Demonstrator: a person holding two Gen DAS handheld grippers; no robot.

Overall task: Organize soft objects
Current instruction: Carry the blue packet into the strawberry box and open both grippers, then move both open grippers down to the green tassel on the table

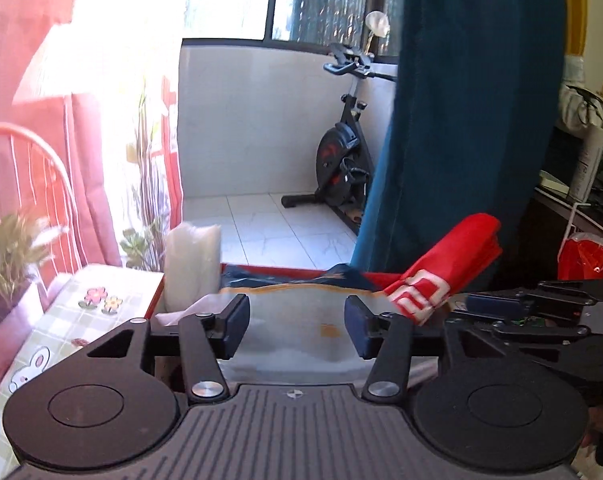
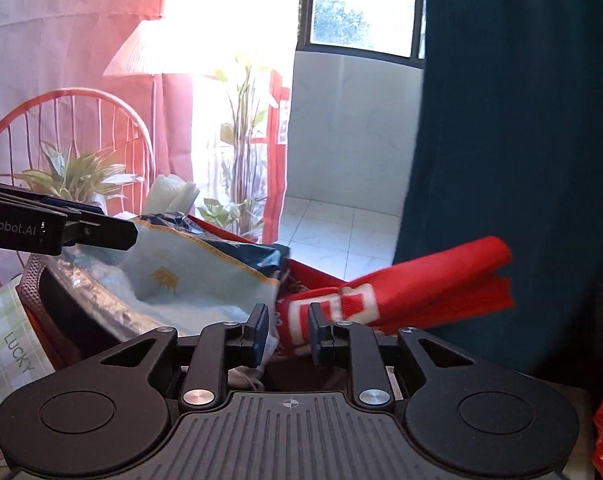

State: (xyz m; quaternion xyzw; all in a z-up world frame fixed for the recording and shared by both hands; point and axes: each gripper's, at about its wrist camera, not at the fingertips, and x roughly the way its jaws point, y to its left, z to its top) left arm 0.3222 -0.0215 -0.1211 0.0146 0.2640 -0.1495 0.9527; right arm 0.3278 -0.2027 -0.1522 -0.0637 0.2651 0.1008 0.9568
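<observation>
A folded red cloth with a white pattern (image 1: 441, 272) (image 2: 421, 284) lies tilted over the right edge of a red box (image 1: 269, 269). Inside the box sits a pale blue soft packet with a gold border (image 1: 301, 320) (image 2: 205, 280), with a dark blue item (image 2: 261, 252) behind it. My left gripper (image 1: 297, 328) hangs open over the pale blue packet, and nothing is between its pads. My right gripper (image 2: 288, 336) stands slightly open at the patterned end of the red cloth, pads not pressing it. Each gripper shows in the other's view: the right gripper (image 1: 473, 304) and the left gripper (image 2: 129, 236).
A white plastic roll (image 1: 193, 268) (image 2: 173, 196) stands at the box's far left corner. The box rests on a checked tablecloth (image 1: 81, 312). A teal curtain (image 1: 473, 120) hangs close on the right, with an exercise bike (image 1: 341, 152) beyond. A potted plant (image 2: 73, 176) and a red chair (image 2: 65, 96) are at the left.
</observation>
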